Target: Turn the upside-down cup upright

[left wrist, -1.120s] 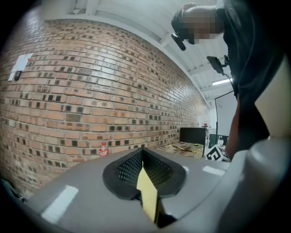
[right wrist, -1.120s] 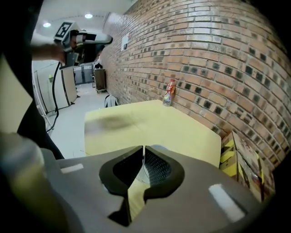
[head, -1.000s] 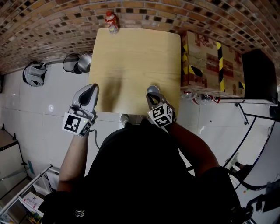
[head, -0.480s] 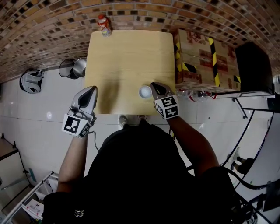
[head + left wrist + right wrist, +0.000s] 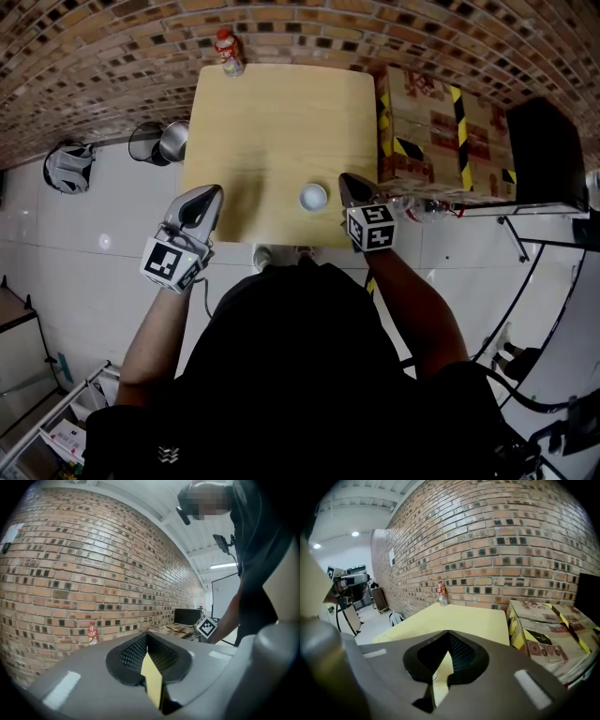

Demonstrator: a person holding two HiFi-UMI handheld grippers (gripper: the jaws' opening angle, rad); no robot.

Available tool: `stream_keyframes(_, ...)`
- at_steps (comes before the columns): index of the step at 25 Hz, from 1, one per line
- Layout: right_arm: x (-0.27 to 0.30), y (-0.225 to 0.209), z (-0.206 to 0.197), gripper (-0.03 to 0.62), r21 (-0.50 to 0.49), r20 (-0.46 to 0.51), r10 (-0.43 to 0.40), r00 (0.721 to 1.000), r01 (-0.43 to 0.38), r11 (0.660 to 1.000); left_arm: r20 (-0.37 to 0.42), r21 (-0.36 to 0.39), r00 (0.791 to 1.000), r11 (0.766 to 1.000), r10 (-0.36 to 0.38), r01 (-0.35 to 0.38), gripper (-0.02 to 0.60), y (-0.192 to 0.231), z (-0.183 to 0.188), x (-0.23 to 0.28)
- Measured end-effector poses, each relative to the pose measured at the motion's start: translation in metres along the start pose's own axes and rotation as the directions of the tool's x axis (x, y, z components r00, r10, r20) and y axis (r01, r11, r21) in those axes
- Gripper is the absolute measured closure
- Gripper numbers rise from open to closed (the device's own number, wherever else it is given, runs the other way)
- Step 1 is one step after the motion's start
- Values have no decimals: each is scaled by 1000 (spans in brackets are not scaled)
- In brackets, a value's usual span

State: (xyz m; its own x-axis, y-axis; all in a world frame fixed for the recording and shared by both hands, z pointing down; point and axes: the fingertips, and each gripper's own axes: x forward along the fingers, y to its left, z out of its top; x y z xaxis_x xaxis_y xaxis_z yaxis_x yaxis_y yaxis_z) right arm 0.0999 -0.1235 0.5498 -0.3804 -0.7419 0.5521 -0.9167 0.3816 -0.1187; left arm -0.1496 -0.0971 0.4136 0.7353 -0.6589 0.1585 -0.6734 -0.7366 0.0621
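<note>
A small white cup (image 5: 313, 197) stands on the pale wooden table (image 5: 272, 122) near its front edge, and what looks like its open mouth faces up. My right gripper (image 5: 346, 180) hangs just right of the cup, apart from it, shut with nothing held. In the right gripper view its jaws (image 5: 449, 633) meet at the tip over the table top. My left gripper (image 5: 214, 190) sits at the table's front left corner, also shut and empty. Its jaws (image 5: 147, 634) point level along the table toward the brick wall.
A red-labelled bottle (image 5: 226, 52) stands at the table's far left corner against the brick wall. Cardboard boxes with black-and-yellow tape (image 5: 436, 122) are stacked right of the table. Metal bins (image 5: 161, 141) stand on the tiled floor to the left.
The right gripper was over the cup at the table's front edge. It has since drawn away to the right, leaving the cup standing free. The left gripper has edged in toward the table corner.
</note>
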Motion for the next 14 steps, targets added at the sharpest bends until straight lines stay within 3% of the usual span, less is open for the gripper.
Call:
stream_keyframes(3, 0, -1, 1, 594, 1, -1, -4, 1000, 4, 1000, 19, -4, 1000, 1000, -13, 13, 580, -2, 6, 6)
stream_keyframes(6, 1, 0, 6, 594, 1, 14, -3, 1000, 3, 1000, 51, -5, 999, 1000, 18, -18, 580, 12, 20, 7)
stream_keyframes(14, -3, -8, 20, 594, 33, 69, -7, 998, 5, 999, 53, 20, 998, 999, 24, -26, 580, 13, 31, 11)
